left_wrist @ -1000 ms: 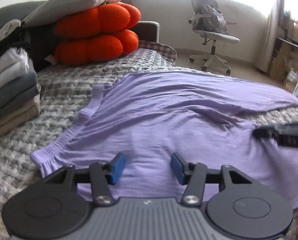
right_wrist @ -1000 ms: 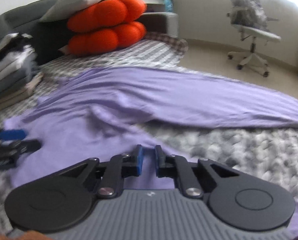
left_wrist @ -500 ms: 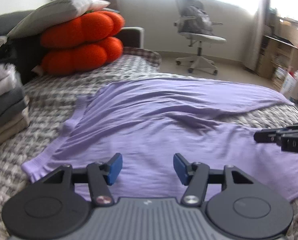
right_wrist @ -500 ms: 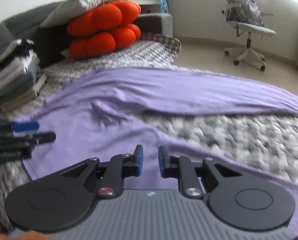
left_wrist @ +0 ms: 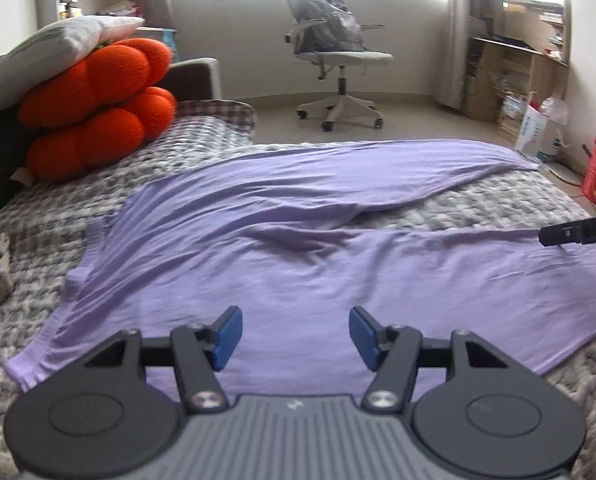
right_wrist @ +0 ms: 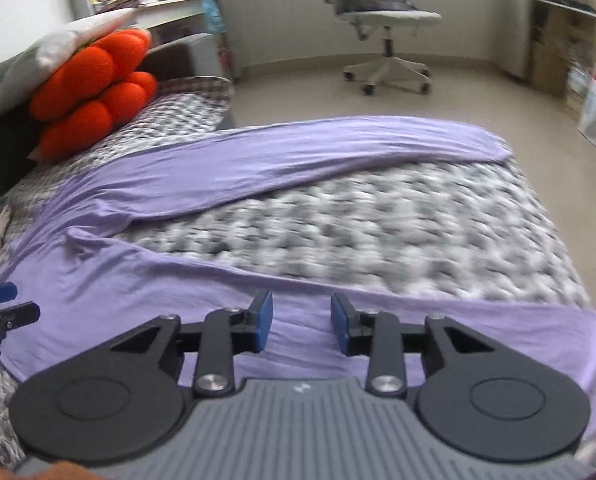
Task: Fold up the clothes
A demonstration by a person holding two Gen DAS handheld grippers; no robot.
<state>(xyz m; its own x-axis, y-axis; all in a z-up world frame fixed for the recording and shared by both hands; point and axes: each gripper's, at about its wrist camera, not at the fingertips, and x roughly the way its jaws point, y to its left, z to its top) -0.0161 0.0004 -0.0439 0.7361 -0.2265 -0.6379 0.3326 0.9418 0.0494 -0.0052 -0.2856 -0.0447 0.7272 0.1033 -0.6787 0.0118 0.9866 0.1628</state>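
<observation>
Lilac trousers (left_wrist: 298, 248) lie spread across the grey-and-white knitted blanket (left_wrist: 498, 204), directly ahead of and beneath both claws, the two legs fanning away with a wedge of blanket between them. Left gripper (left_wrist: 295, 334) hangs over the waist end, blue pads wide apart and empty. Right gripper (right_wrist: 301, 322) sits above the nearer leg, its pads parted and holding nothing; motion blur makes it hard to say whether they touch the cloth. Off to each claw's left, orange cushions (left_wrist: 97, 108) are stacked under a pale pillow (left_wrist: 57, 48). Beyond the bed, straight ahead, an office chair (left_wrist: 334, 52) stands on the bare floor.
</observation>
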